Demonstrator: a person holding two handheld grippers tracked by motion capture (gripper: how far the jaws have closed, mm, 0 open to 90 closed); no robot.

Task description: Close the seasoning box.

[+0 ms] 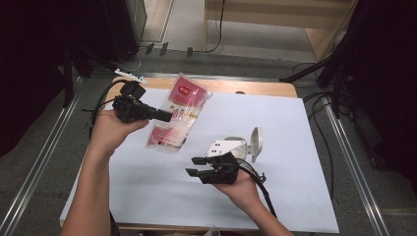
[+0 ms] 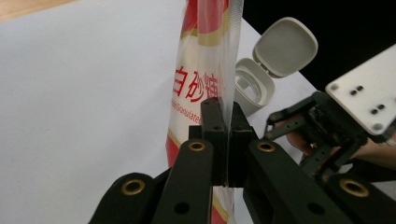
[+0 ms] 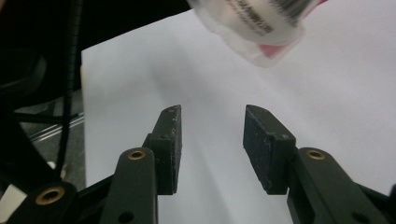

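Note:
A red and clear plastic pouch (image 1: pixel 178 114) with red print hangs tilted above the white sheet (image 1: pixel 275 118). My left gripper (image 1: pixel 167 117) is shut on its edge. In the left gripper view the two jaws (image 2: pixel 223 114) press on the pouch's (image 2: pixel 201 70) clear seam. My right gripper (image 1: pixel 196 166) hovers lower and nearer the front, open, with nothing between its fingers. The right gripper view has its jaws (image 3: pixel 212 140) apart over bare white sheet, with the pouch's bottom corner (image 3: pixel 257 23) above. A small white container (image 1: pixel 252 146) with its flip lid open stands just behind the right gripper.
The white sheet covers a wooden table (image 1: pixel 265 88), whose back edge shows. A small white object (image 1: pixel 131 76) lies at the back left corner. Cables (image 1: pixel 319 128) and metal rails (image 1: pixel 351 162) run along both sides on the floor.

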